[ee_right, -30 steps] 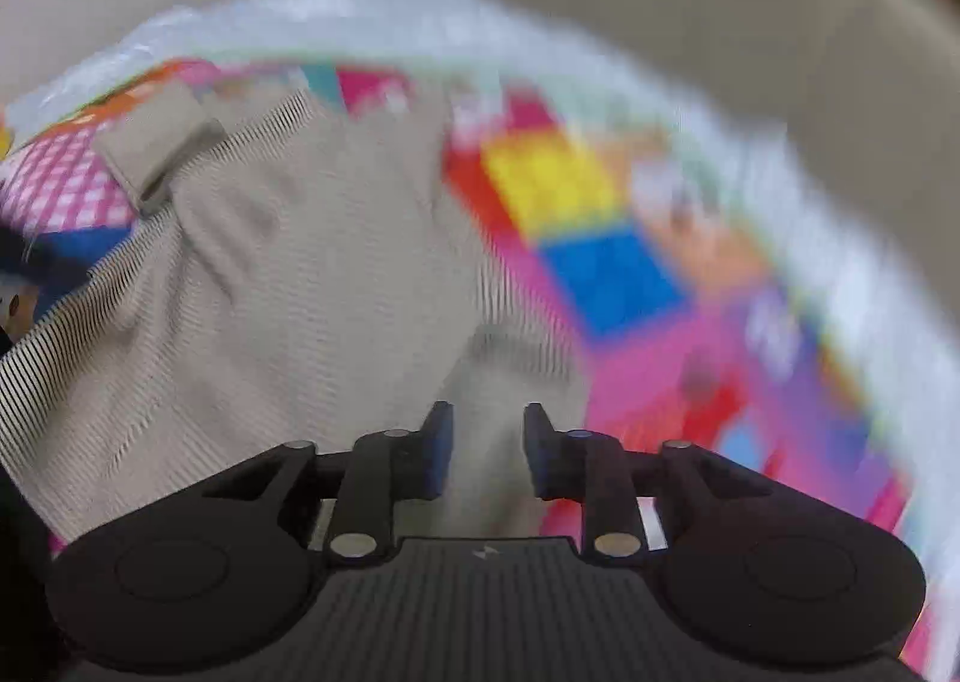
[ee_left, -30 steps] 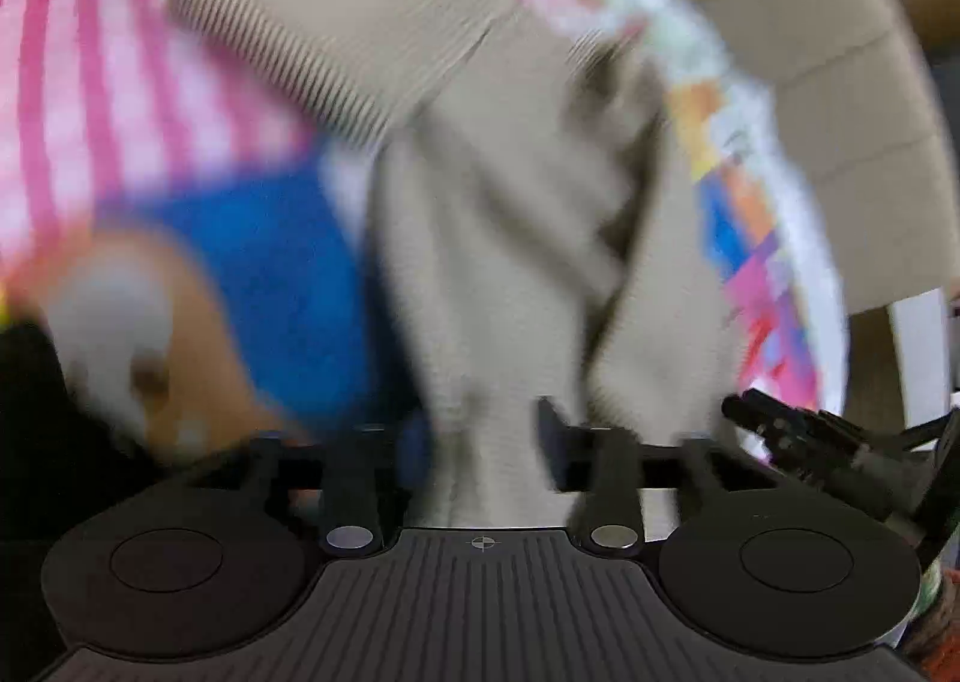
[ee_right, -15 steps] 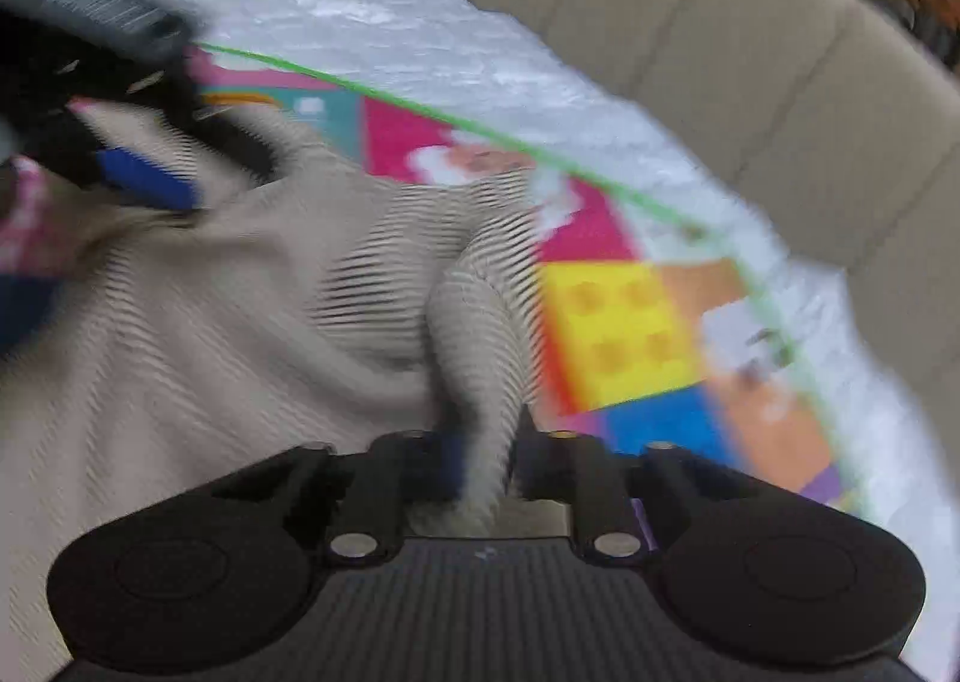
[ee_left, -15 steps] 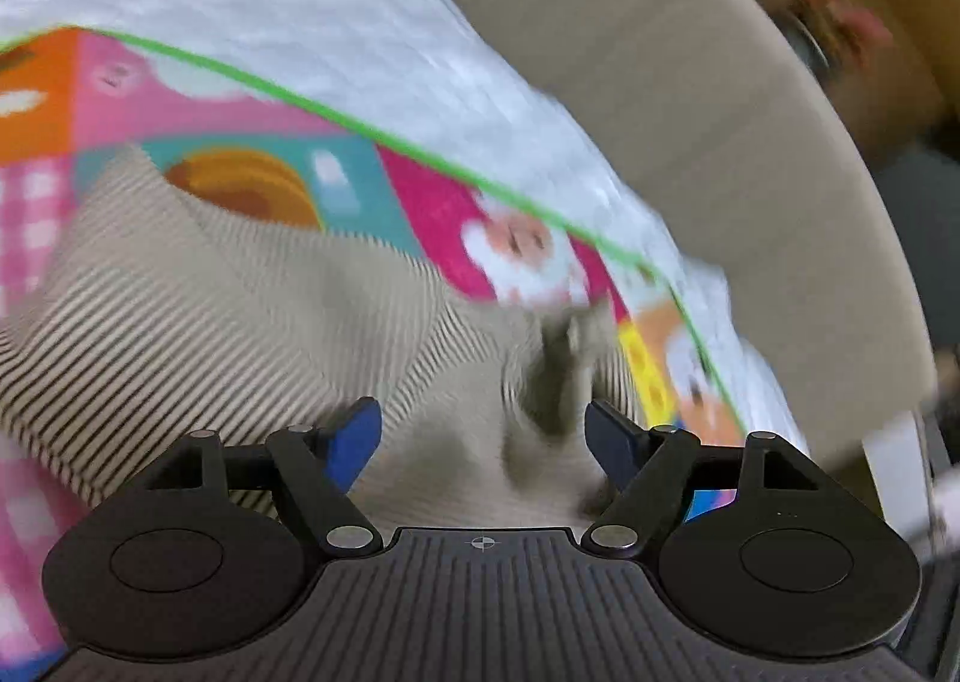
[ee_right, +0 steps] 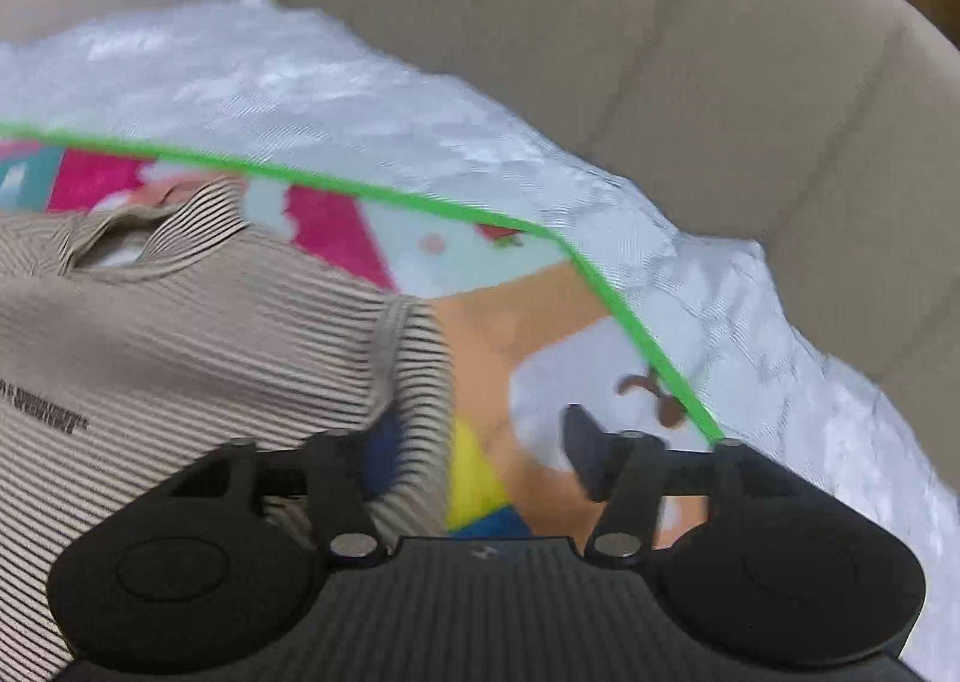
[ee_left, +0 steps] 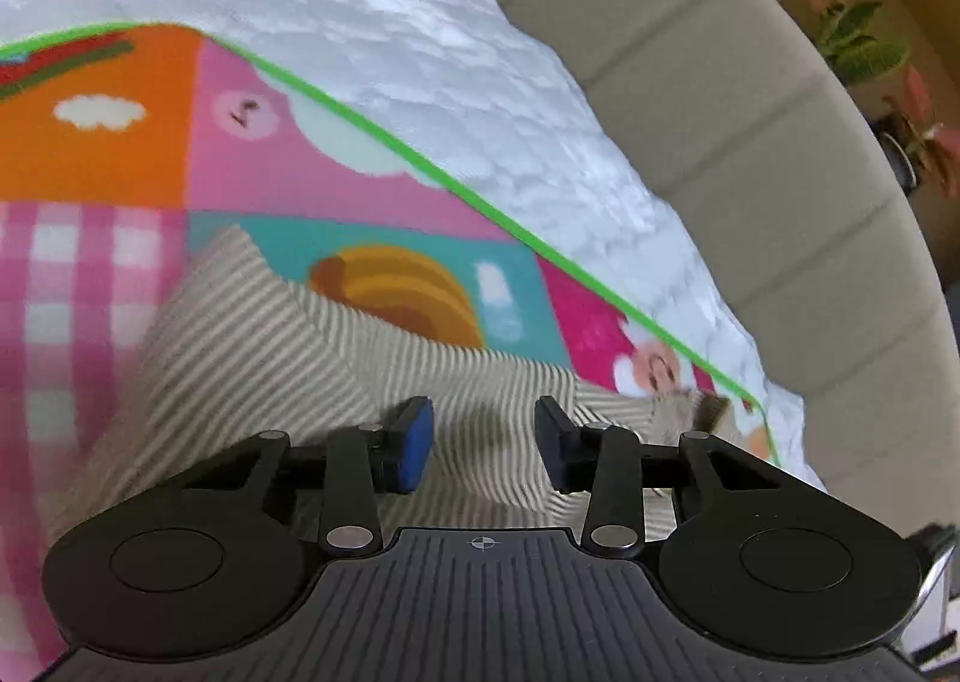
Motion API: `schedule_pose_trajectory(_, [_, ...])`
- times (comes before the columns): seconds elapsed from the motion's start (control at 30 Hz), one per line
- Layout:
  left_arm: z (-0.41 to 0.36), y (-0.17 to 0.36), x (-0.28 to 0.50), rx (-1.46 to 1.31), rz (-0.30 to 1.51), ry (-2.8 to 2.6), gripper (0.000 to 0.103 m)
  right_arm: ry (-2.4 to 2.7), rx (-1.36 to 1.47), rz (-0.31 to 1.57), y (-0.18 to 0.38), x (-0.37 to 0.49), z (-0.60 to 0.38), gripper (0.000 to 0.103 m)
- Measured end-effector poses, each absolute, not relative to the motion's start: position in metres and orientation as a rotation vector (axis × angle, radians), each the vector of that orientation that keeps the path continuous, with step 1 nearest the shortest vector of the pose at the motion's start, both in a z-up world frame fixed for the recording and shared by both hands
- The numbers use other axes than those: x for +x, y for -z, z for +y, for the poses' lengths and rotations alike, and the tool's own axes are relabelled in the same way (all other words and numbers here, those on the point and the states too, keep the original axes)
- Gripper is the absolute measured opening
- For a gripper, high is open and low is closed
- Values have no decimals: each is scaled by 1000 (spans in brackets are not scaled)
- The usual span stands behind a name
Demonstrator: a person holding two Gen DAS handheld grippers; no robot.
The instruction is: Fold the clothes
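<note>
Beige sofa cushions (ee_left: pixel 690 99) curve behind a white quilted cover (ee_left: pixel 360 21), and on that lies a bright patchwork play mat (ee_left: pixel 252 165) with a green edge. My striped beige shirt (ee_right: pixel 198 334) is spread on the mat, front up, with its neckline (ee_right: pixel 114 244) toward the far edge and a line of small print on the chest.

What has just changed: both tools have let go. Half a second ago the right gripper (ee_right: pixel 480 454) had its fingers pinched on a raised ridge of the cloth; now they stand wide apart, with the shirt's right sleeve (ee_right: pixel 414 382) lying loosely over the left finger and the mat showing between them. The left gripper (ee_left: pixel 483 442) was wider half a second ago and is now moderately open, hovering just over striped cloth, with nothing clamped that I can see. A second ago the fabric hung bunched and lifted in the left view; now it lies low on the mat, with a ridge left of the left fingers.

My reading is that the garment has been laid out and released. Whether any fold is already in it I cannot tell, since neither view shows the hem or the whole outline.
</note>
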State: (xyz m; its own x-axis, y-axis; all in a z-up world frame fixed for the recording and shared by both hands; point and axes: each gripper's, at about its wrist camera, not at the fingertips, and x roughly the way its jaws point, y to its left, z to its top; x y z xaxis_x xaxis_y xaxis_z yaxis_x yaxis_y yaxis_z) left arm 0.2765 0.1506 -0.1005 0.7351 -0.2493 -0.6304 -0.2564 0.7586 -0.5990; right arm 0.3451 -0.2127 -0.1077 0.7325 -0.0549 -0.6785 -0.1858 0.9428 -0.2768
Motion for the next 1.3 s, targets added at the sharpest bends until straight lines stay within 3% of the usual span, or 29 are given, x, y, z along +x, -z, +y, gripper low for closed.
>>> schedule_pose_trajectory(0.13, [157, 98, 275, -751, 732, -55, 43, -127, -308, 654, 66, 318, -208, 53])
schedule_pose_trajectory(0.27, [155, 82, 268, -744, 671, -27, 80, -314, -128, 679, 42, 318, -165, 47])
schedule_pose_trajectory(0.43, [139, 62, 261, -627, 637, 100, 94, -370, 6, 768, 64, 352, -108, 47])
schedule_pose_trajectory(0.5, [137, 62, 262, -635, 663, 174, 95, -358, 29, 856, 85, 371, -95, 47])
schedule_pose_trajectory(0.53, [137, 65, 263, -646, 683, 191, 95, -361, 39, 902, 94, 377, -90, 44])
schedule_pose_trajectory(0.57, [136, 66, 265, -645, 698, 195, 95, -376, 43, 929, 98, 380, -84, 28])
schedule_pose_trajectory(0.63, [135, 69, 266, -619, 717, 176, 95, -415, 43, 935, 98, 383, -70, 5])
schedule_pose_trajectory(0.7, [136, 71, 266, -620, 726, 169, 95, -441, 45, 889, 87, 389, -57, 3])
schedule_pose_trajectory(1.0, [142, 80, 270, -638, 747, 174, 96, -341, -19, 799, 74, 421, -44, 6])
schedule_pose_trajectory(1.13, [141, 83, 271, -621, 760, 169, 96, -363, -34, 784, 59, 382, -71, 37])
schedule_pose_trajectory(1.3, [138, 83, 272, -599, 765, 168, 98, -391, -103, 769, 40, 320, -107, 43])
